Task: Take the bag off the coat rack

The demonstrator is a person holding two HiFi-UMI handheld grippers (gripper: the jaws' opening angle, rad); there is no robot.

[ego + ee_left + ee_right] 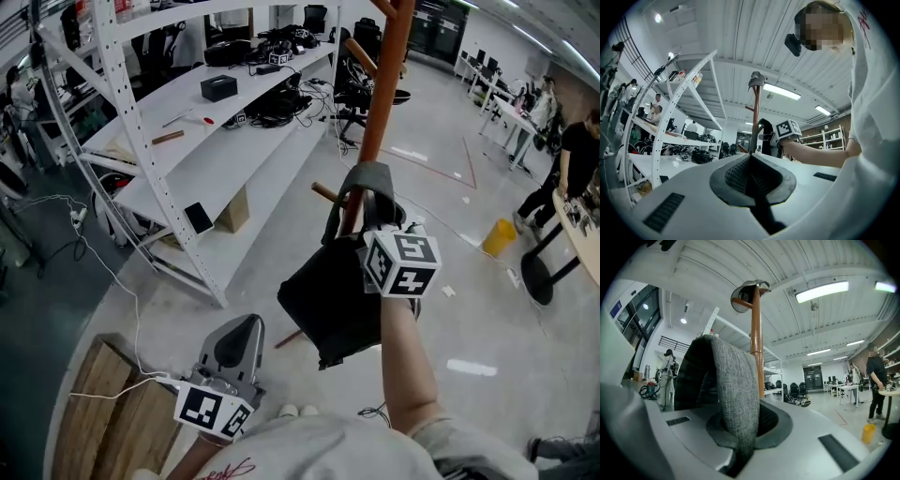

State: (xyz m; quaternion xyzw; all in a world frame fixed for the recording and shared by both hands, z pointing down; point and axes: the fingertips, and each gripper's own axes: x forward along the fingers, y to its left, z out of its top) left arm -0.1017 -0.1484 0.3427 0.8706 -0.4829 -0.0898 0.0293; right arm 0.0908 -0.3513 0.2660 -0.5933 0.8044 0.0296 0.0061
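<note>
Towering on the left, the white shelving unit [187, 141] is the biggest thing on the floor, and just right of it stands the orange-brown coat rack [386, 84]. The black bag [328, 305] hangs close against the pole, low down, off the floor. Its grey woven strap [733, 380] loops up to the pole by a short lower peg [325, 193]; whether the loop is clear of that peg I can't tell from here. The right claw [743, 420] is clamped on the strap, the webbing pinched flat between its pads. The left claw [751, 159] hangs low on the near left, jaws together with nothing in them, well apart from the bag.

Now the risks, as I judge them. All the bag's weight sits on one pinch of webbing, so the strap could slide through the pads and drop the bag. If the loop catches the peg, a pull could rock the whole rack. The bag could also swing into the pole once free, and the idle left claw isn't placed to steady it.

Writing? None I can read: the marker cubes carry only black-and-white squares, and the bag shows no logo.
</note>
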